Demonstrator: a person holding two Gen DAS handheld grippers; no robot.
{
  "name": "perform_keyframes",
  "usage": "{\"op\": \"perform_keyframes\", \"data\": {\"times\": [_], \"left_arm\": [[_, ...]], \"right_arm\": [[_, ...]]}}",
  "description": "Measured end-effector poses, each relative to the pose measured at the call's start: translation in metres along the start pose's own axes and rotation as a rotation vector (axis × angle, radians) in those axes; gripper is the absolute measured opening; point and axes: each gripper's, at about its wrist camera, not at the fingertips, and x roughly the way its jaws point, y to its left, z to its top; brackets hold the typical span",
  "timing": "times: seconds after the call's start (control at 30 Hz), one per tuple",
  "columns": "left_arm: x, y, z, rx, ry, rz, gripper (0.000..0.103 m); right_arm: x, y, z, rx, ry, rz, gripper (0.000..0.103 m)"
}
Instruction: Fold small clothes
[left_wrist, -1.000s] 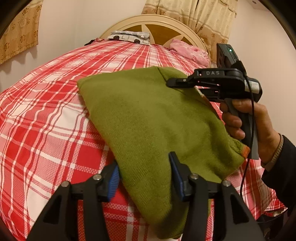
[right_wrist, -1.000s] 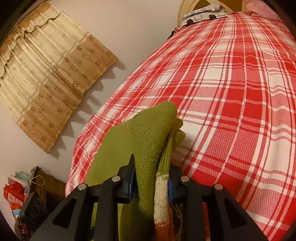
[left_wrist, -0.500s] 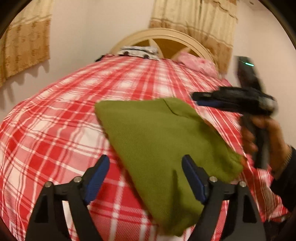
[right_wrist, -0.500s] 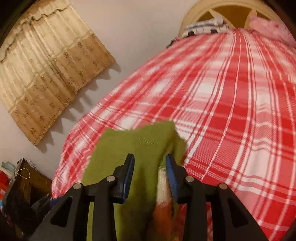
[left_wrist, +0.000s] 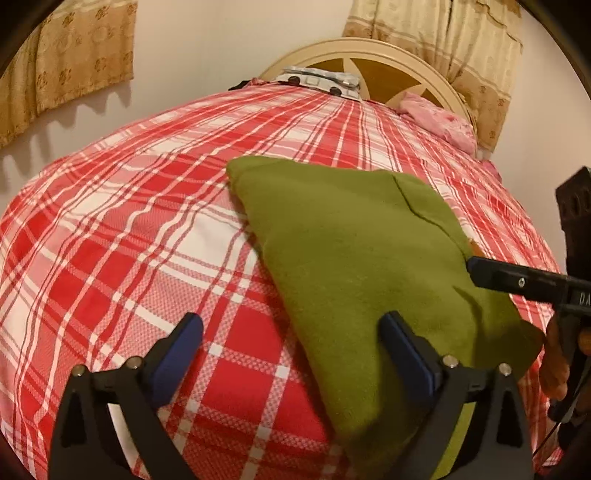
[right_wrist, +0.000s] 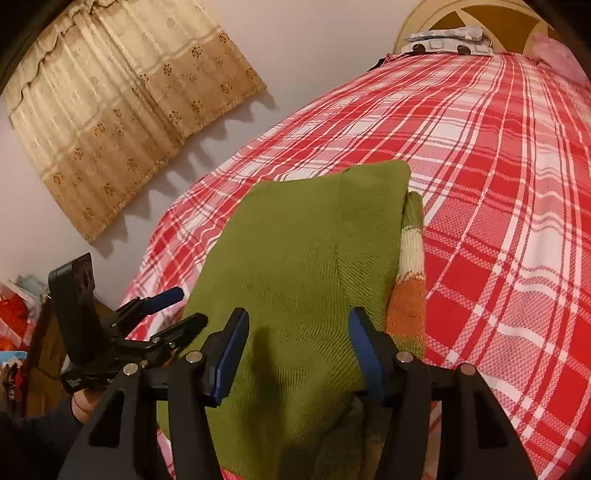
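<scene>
Green knit sweater (left_wrist: 354, 266) lies folded flat on the bed, on the red-and-white plaid bedspread (left_wrist: 122, 236), toward the near edge. In the right wrist view we see an orange-and-cream striped knit part (right_wrist: 410, 280) poking out along its right side from under the top layer.

Our left tongs (left_wrist: 291, 354): jaws opening, already spread wide. Left blue pad (left_wrist: 177, 354) sits over bare bedspread, right pad over the sweater's near edge; neither presses on the fabric, nothing gripped.

Our right tongs (right_wrist: 299, 354): jaws opening too, about half spread. Sweater lies below and between the blue pads (right_wrist: 231, 354), but they stand clear of the cloth. Released.

Each camera catches the other tool: right one at the sweater's right edge in the left view, with a hand (left_wrist: 557, 354) on its grip.

Far end: cream headboard (left_wrist: 373, 55), pink pillow (left_wrist: 439, 122), patterned folded cloth (left_wrist: 321, 79). Beige curtains (right_wrist: 122, 110) on the wall.
</scene>
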Motion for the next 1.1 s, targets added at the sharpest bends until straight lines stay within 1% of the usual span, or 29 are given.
{"op": "perform_keyframes", "data": {"times": [0.1, 0.13, 0.2, 0.23, 0.37, 0.53, 0.6, 0.67, 0.83, 1.1], "left_arm": [[-0.023, -0.006, -0.003, 0.015, -0.02, 0.018, 0.098], [-0.032, -0.008, -0.005, 0.027, -0.038, 0.023, 0.098], [-0.047, -0.013, -0.007, 0.036, -0.068, 0.035, 0.098], [-0.054, -0.014, -0.008, 0.038, -0.08, 0.034, 0.098], [-0.076, -0.022, -0.011, 0.042, -0.12, 0.009, 0.098], [-0.093, -0.029, -0.013, 0.051, -0.155, -0.02, 0.098], [-0.097, -0.03, -0.012, 0.051, -0.161, -0.027, 0.098], [-0.1, -0.032, -0.009, 0.056, -0.165, -0.031, 0.098], [-0.115, -0.04, -0.01, 0.081, -0.209, -0.038, 0.098], [-0.119, -0.051, -0.013, 0.111, -0.222, -0.044, 0.098]], "right_arm": [[-0.017, 0.015, -0.003, -0.01, -0.032, -0.066, 0.058], [-0.031, 0.022, -0.007, -0.016, -0.072, -0.105, 0.058], [-0.049, 0.03, -0.01, -0.023, -0.127, -0.156, 0.058], [-0.059, 0.036, -0.014, -0.022, -0.157, -0.19, 0.059], [-0.087, 0.055, -0.026, -0.032, -0.215, -0.251, 0.06], [-0.105, 0.083, -0.041, -0.08, -0.258, -0.28, 0.061], [-0.111, 0.09, -0.047, -0.078, -0.276, -0.287, 0.062], [-0.117, 0.093, -0.051, -0.068, -0.291, -0.298, 0.063], [-0.127, 0.099, -0.06, -0.048, -0.312, -0.313, 0.063], [-0.139, 0.103, -0.072, -0.033, -0.349, -0.376, 0.064]]}}
